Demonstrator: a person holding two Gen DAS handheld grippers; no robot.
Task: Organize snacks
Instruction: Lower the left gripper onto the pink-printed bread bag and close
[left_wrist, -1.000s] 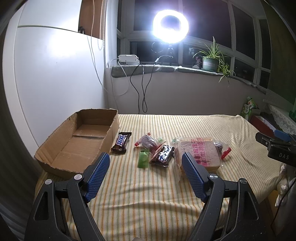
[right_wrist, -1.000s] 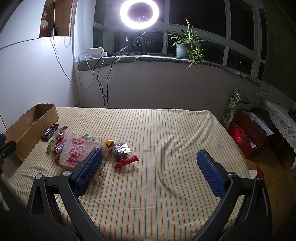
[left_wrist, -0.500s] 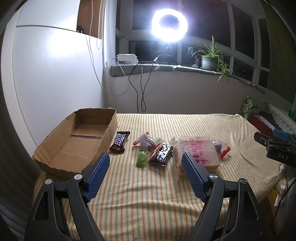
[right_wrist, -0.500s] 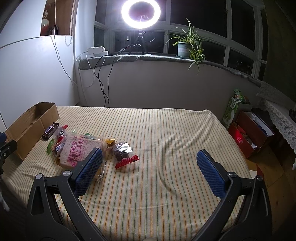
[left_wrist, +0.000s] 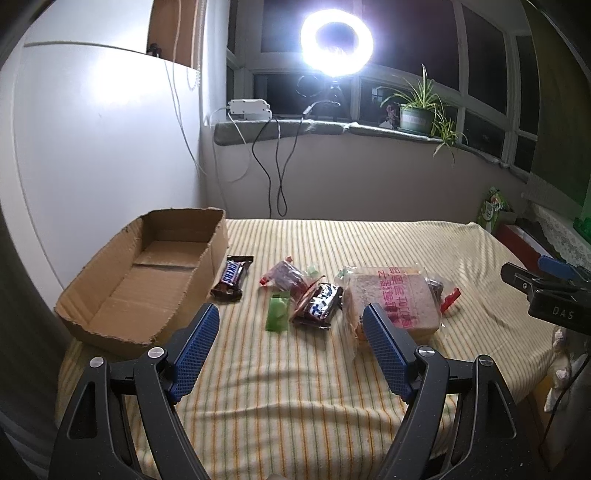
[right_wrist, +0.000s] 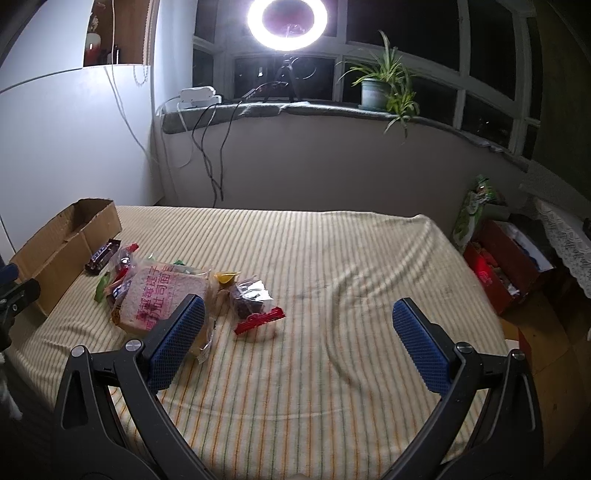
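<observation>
Barely any change: both views drift a touch vs 1 s ago — nothing picked yet.
Left gripper (left_wrist: 290, 341): fingers wide, holding nothing; green packet (left_wrist: 277, 314) ahead between them.
Right gripper (right_wrist: 297, 339): wide too; bread bag (right_wrist: 160, 295) by its left finger.
Cardboard box (left_wrist: 122, 284): holds no snacks — sorting not begun.

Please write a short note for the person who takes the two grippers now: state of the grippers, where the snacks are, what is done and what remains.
Left gripper: open, holding nothing, above the bed's near edge.
Right gripper: open, holding nothing.
Box: at the bed's left side, nothing in it.
Snacks lie on the bedspread right of the box: Snickers bar nearest it, then green packet, small wrappers, bread bag, red-clipped bag.
Done: nothing packed.
Left: presumably move every snack into the box.
</observation>
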